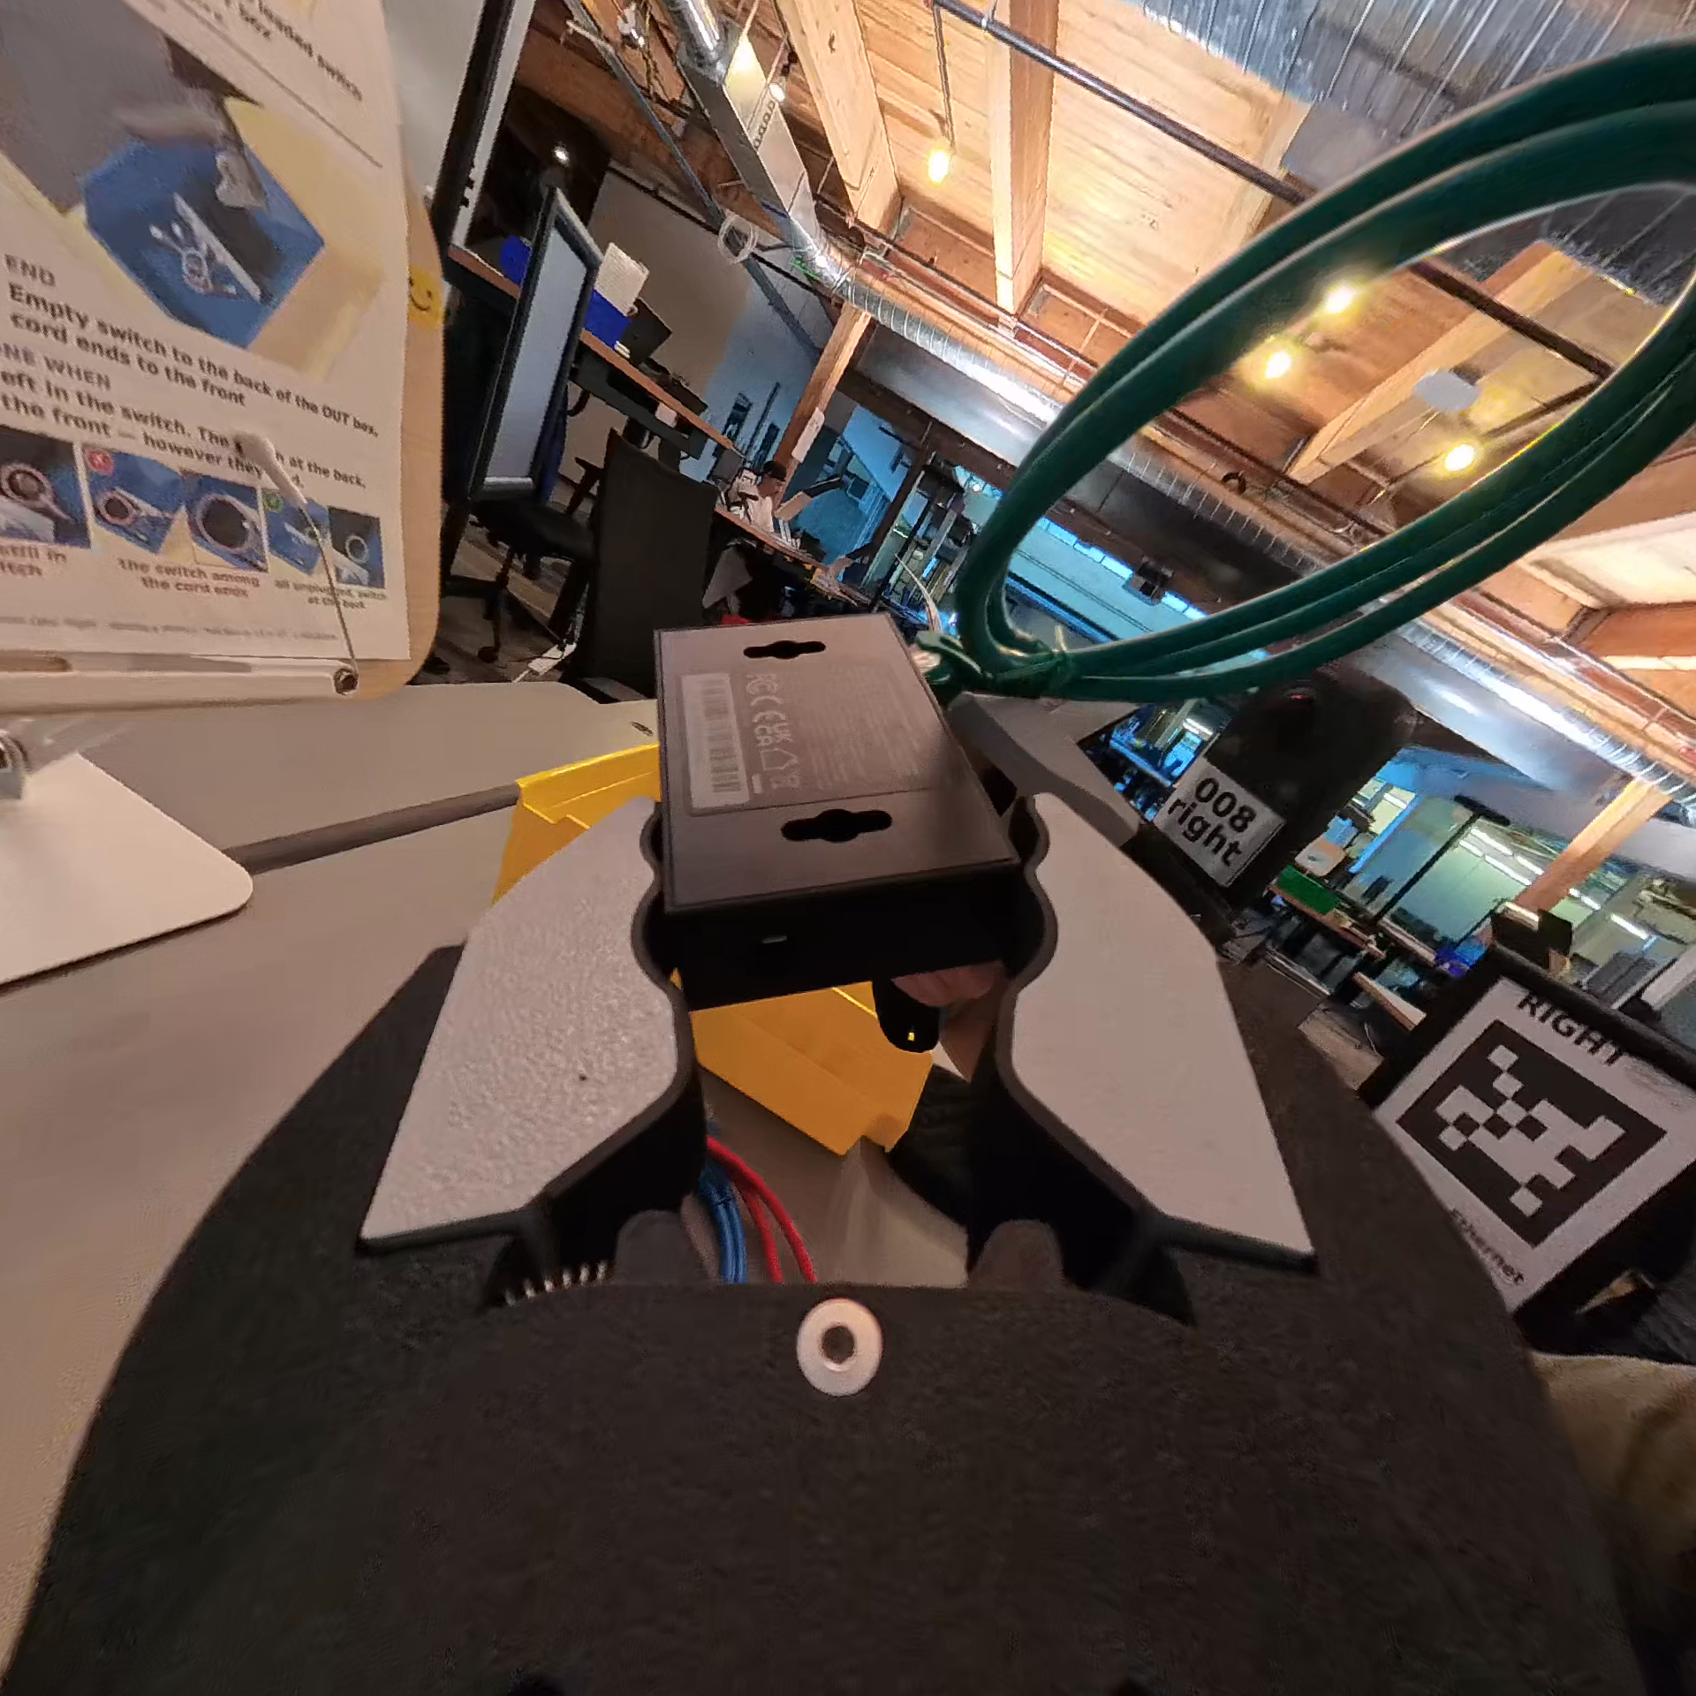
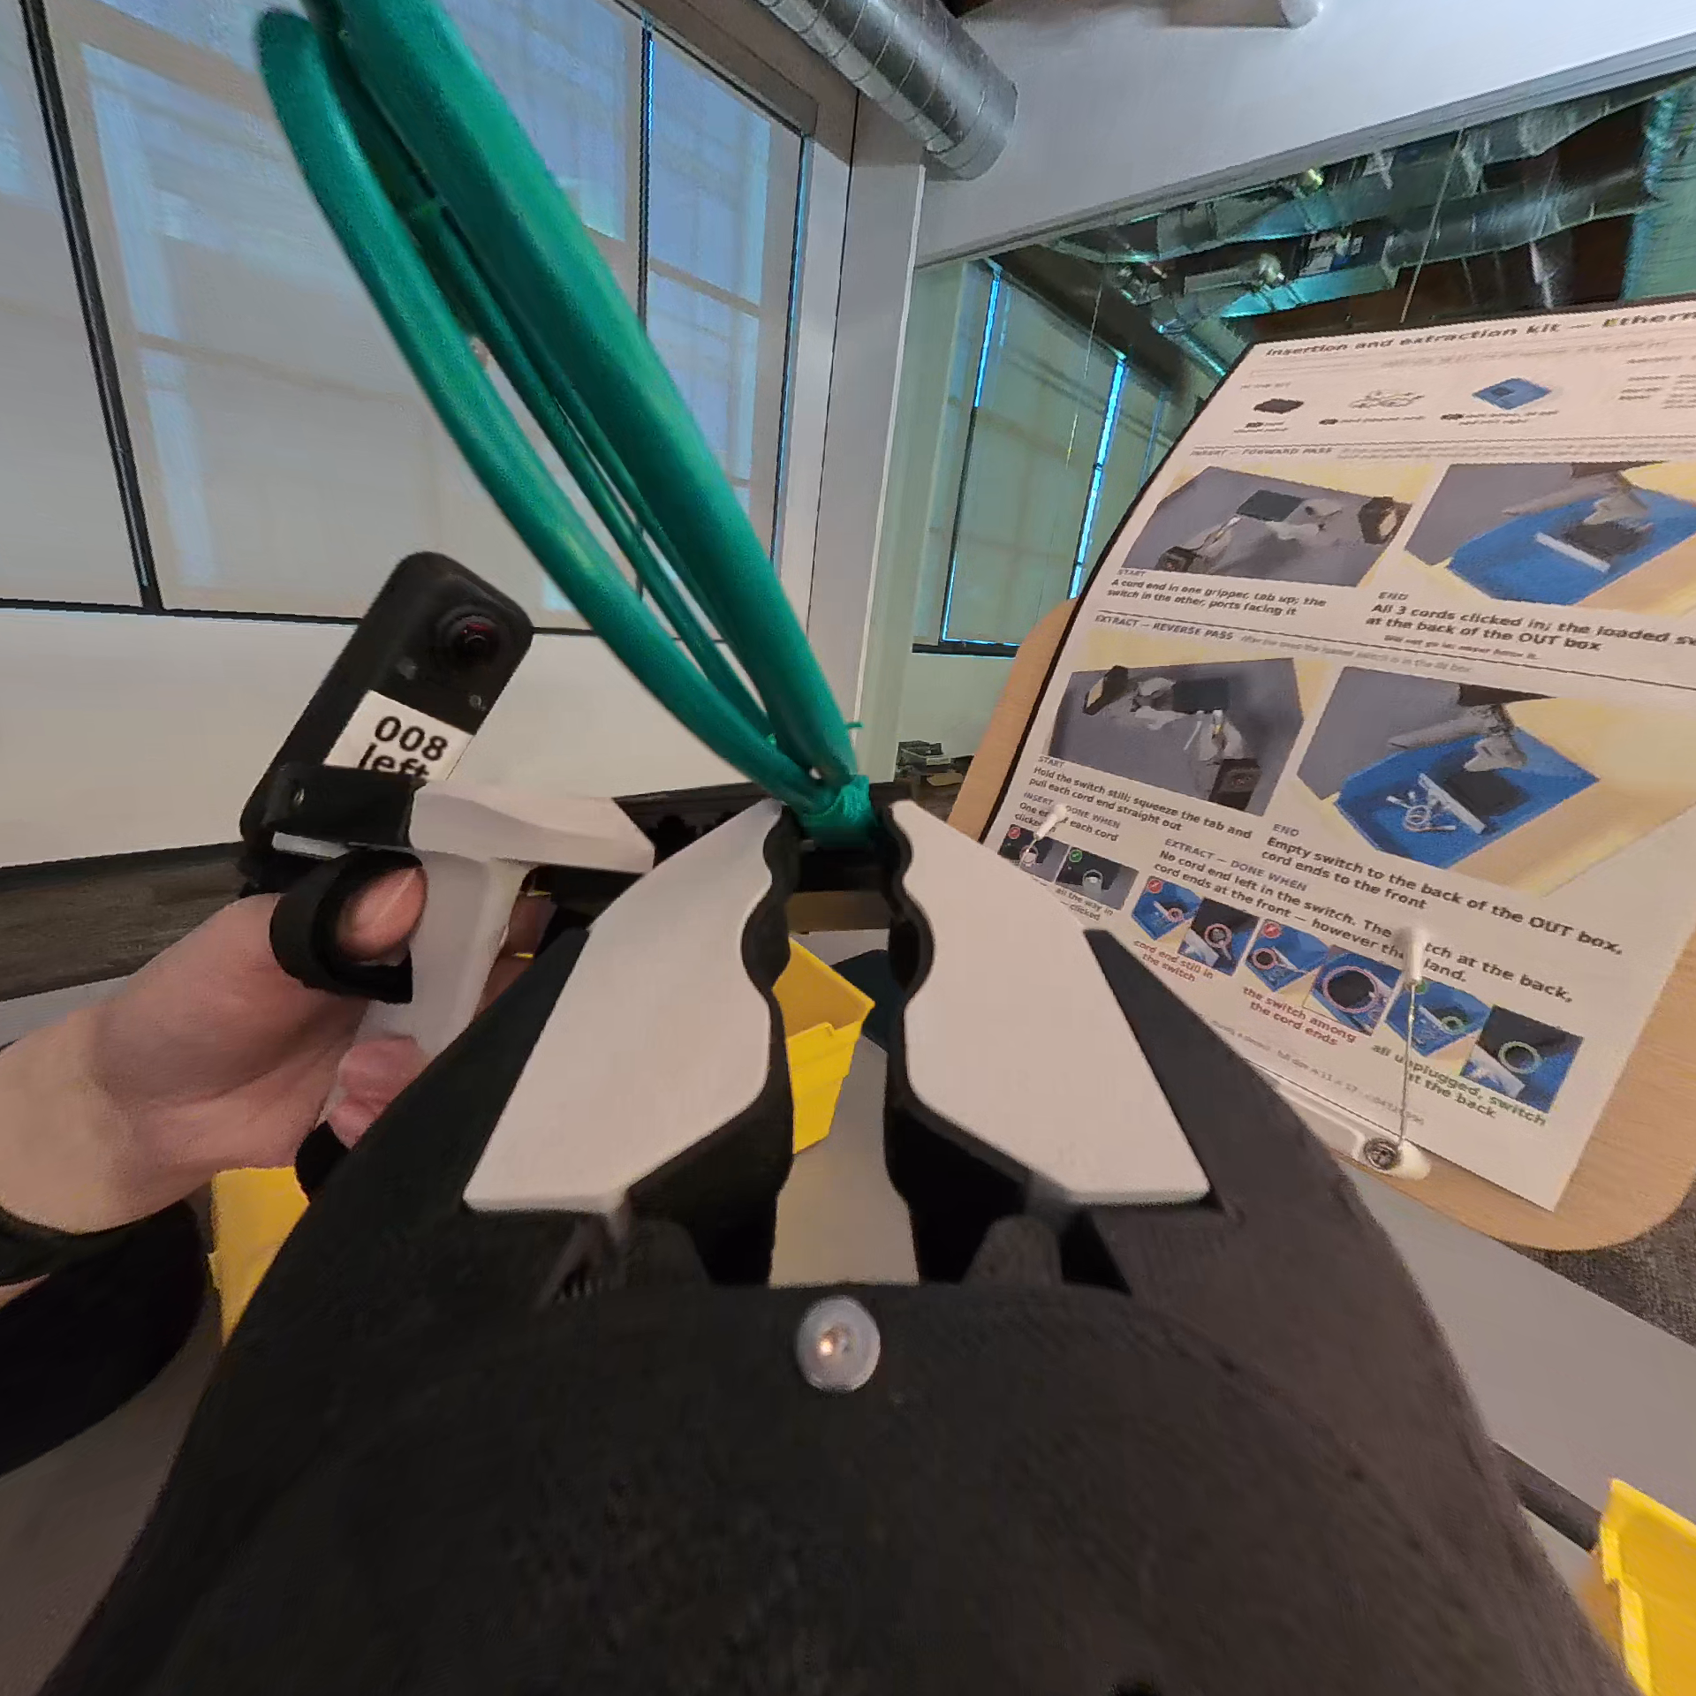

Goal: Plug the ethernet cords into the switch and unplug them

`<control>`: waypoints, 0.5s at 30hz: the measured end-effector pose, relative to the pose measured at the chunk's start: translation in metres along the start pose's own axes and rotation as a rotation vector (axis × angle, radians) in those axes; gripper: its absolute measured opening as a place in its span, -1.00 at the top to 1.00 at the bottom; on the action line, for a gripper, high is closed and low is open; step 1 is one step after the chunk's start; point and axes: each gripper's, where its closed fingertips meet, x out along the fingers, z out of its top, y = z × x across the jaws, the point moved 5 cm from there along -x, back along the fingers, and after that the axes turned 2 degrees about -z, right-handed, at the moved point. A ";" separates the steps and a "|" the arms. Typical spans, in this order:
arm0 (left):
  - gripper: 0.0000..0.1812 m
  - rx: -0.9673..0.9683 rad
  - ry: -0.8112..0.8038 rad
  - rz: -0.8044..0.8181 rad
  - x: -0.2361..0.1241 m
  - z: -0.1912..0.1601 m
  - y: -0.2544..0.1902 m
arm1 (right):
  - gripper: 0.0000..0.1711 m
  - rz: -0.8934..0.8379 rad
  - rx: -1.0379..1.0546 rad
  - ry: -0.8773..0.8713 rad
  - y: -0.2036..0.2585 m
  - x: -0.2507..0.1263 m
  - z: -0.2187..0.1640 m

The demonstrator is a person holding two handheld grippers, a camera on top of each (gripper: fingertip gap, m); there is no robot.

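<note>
In the left wrist view my left gripper [image 1: 840,881] is shut on the near end of a black switch [image 1: 808,762], held in the air with its labelled underside up. A coiled green ethernet cord [image 1: 1285,367] loops up at the right, tied in a bundle just past the switch's far end. In the right wrist view my right gripper [image 2: 837,840] is shut on that green cord [image 2: 569,459] at its tied end, right in front of the switch [image 2: 675,826]. The cord's plug is hidden. A hand holds the left gripper [image 2: 514,826] opposite.
An instruction sheet on a white stand [image 1: 184,367] stands at the left, also in the right wrist view [image 2: 1377,780]. A yellow bin [image 1: 808,1055] sits under the switch on the grey table [image 1: 275,964], with red and blue cords [image 1: 753,1221] nearby. Another yellow bin [image 2: 1643,1578] is at the lower right. Across from one pair of fingers to the other is roughly 4 centimetres.
</note>
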 end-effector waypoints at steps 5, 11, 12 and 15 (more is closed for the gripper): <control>0.23 0.056 0.003 0.066 -0.005 0.006 0.004 | 0.74 -0.011 -0.038 0.005 -0.003 0.000 0.000; 0.23 0.132 -0.019 0.123 -0.022 0.027 0.004 | 0.69 0.134 -0.124 0.103 0.001 -0.002 -0.011; 0.23 0.146 -0.028 0.131 -0.026 0.031 0.004 | 0.69 0.181 -0.136 0.150 0.003 -0.005 -0.017; 0.23 0.186 -0.040 0.138 -0.037 0.044 0.000 | 0.69 0.339 -0.181 0.312 0.019 -0.020 -0.041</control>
